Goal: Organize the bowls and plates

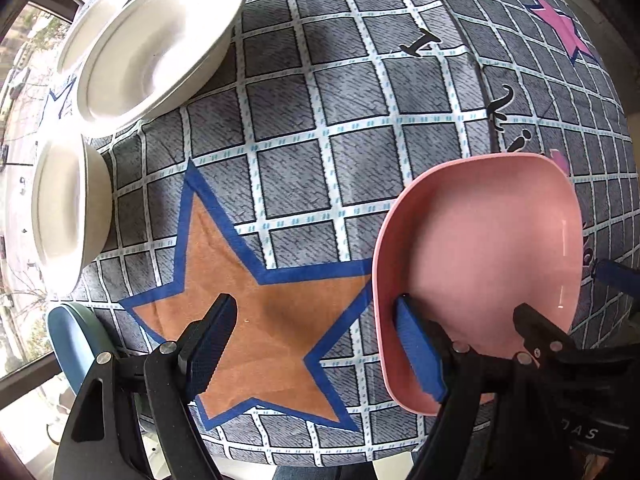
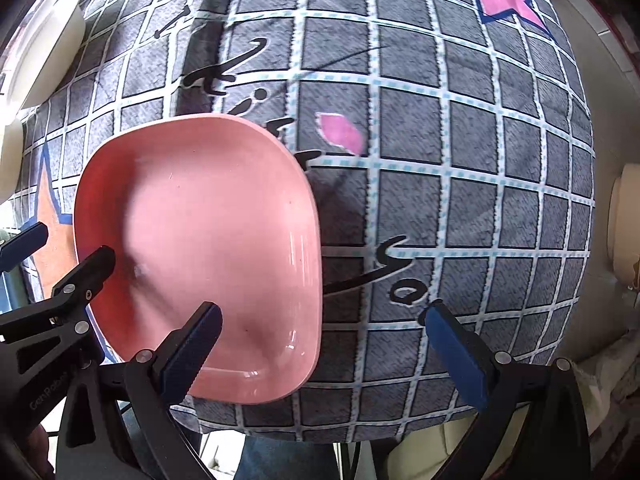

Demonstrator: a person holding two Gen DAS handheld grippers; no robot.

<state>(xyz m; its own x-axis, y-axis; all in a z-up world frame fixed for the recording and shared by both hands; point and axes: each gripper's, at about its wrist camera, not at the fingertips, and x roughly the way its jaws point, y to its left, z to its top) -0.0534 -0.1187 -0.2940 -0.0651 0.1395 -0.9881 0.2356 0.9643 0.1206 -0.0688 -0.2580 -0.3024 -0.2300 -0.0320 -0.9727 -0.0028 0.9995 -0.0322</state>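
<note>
A pink square dish (image 1: 480, 248) lies on the checked tablecloth (image 1: 320, 120), near the front edge. My left gripper (image 1: 316, 348) is open above the orange star; its right pad (image 1: 420, 356) hangs over the dish's left rim, its left pad over bare cloth. In the right wrist view the same pink dish (image 2: 200, 240) lies at the left. My right gripper (image 2: 326, 356) is open, its left pad (image 2: 192, 356) over the dish's near right corner. Nothing is gripped. A large white bowl (image 1: 160, 44) and a smaller white bowl (image 1: 68, 204) stand at the far left.
A white plate (image 1: 100, 16) lies behind the large bowl. Blue and green dishes (image 1: 76, 340) show past the table's left edge. A pale round object (image 2: 624, 224) sits beyond the table's right edge. Each gripper's fingers appear in the other's view, close together.
</note>
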